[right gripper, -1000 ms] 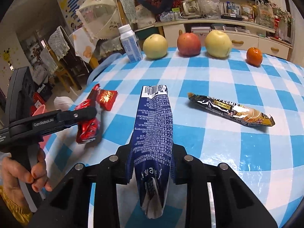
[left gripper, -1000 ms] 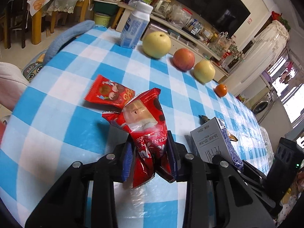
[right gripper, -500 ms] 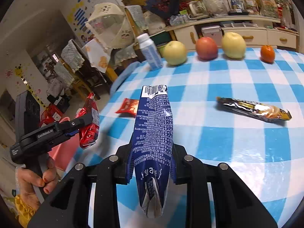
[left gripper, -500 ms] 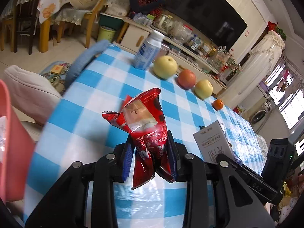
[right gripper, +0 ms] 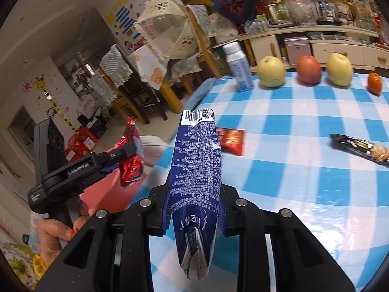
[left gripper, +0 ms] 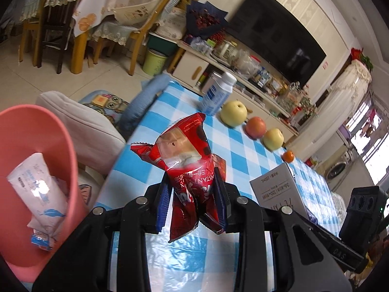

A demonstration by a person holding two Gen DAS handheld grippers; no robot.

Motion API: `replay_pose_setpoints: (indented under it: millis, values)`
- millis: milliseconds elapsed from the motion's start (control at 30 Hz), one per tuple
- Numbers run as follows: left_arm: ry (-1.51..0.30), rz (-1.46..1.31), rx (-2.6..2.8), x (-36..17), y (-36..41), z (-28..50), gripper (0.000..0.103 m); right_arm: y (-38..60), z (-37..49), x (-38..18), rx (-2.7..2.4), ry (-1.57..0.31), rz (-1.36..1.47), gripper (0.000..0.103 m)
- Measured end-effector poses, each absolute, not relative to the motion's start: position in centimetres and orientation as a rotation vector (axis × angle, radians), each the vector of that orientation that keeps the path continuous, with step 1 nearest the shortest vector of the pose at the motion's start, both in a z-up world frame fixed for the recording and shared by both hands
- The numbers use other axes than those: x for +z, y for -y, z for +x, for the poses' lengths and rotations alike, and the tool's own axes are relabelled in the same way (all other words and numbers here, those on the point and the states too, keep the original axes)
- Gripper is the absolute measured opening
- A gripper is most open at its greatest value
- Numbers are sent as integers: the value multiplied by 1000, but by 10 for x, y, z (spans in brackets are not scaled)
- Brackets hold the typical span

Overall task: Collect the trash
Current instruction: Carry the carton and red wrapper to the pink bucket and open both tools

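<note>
Left gripper (left gripper: 192,202): clamped on a red snack wrapper (left gripper: 187,168), held up in the air at the near table edge, beside the pink bin (left gripper: 56,133) on its left.
Right gripper (right gripper: 193,209): clamped on a flattened navy drink carton (right gripper: 195,168), raised above the blue-checked tablecloth (right gripper: 304,189).
Wrapper handling: judged very light, thin and crinkly; the film looked slick, so a pinch across the crumpled middle, as held, seemed the safest hold.
Carton handling: judged light and semi-stiff, creased flat; gripping across the flat faces suited it.
Bin contents: a white tube-like packet (left gripper: 36,192) and a small scrap lay inside.
Trash left on table: a small red sachet (right gripper: 229,138) and a dark snack bar wrapper (right gripper: 362,147), well apart.
Not trash, likely: a white bottle (right gripper: 238,70), two yellow-green apples, a red apple (right gripper: 308,69) and a small orange (right gripper: 374,82) along the far edge.
Readable writing, wrapper: "INSTANT", upside down.
Readable writing, carton: a barcode, dense white small print, "250mL" on the pale face.
Readable writing, left gripper body: looked like "GenRobot.AI".
</note>
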State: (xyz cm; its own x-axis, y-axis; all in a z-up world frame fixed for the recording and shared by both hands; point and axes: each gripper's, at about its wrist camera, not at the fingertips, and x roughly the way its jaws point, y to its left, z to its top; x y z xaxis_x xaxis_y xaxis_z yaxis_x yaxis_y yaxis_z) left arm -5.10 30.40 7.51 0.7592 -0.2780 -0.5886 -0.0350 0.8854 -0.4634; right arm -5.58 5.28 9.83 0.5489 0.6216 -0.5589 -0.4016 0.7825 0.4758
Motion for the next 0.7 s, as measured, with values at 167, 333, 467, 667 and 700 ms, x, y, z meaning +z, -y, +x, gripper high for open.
replay_pose_setpoints:
  millis: [167, 333, 467, 667, 700]
  values:
    - [-673, -509, -81, 80, -331, -62, 34, -89, -59, 108, 682, -786, 331, 31]
    - [-643, -548, -7, 82, -365, -74, 34, -132, -62, 117, 754, -793, 305, 31]
    - [-620, -583, 72, 83, -396, -86, 34, -171, -67, 123, 815, -799, 269, 31]
    - [-594, -639, 166, 80, -439, -101, 34, -227, -73, 129, 890, -810, 232, 31]
    - [-589, -652, 176, 79, -446, -104, 34, -233, -73, 129, 899, -813, 231, 31]
